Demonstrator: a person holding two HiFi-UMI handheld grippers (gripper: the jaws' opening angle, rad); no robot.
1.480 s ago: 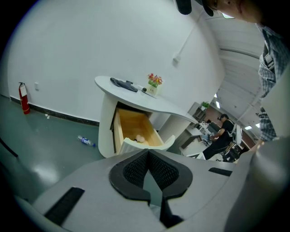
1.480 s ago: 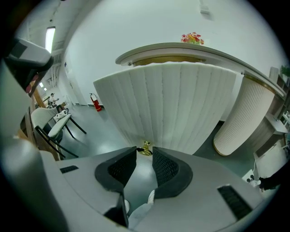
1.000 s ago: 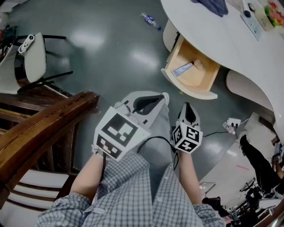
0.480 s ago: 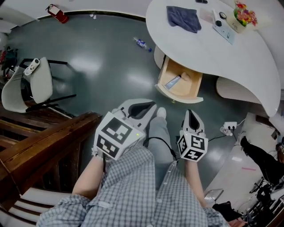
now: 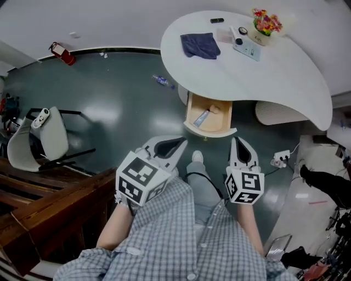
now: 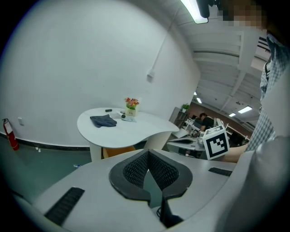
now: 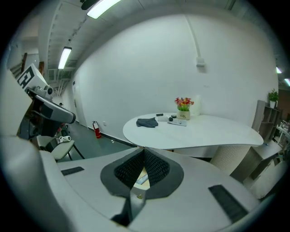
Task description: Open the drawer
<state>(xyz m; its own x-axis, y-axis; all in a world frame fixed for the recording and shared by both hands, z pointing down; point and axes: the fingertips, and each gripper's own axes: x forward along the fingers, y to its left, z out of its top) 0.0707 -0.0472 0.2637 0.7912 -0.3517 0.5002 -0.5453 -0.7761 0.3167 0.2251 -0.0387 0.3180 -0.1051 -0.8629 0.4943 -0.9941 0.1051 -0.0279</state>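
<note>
Head view shows the drawer (image 5: pixel 210 132) standing open under the white table (image 5: pixel 285 82), with a small tube (image 5: pixel 201 117) lying inside it. The left gripper (image 5: pixel 181 144) and the right gripper (image 5: pixel 237 141) are close to the person's body, well apart from the drawer. Each has its jaws pressed together, with nothing between them.

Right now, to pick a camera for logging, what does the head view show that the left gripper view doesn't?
Only the head view: the tube in the open drawer, and the white chair. Only the left gripper view: the ceiling light and a person seated far back. Both: the white table, its blue cloth and flowers, the red fire extinguisher.
</note>
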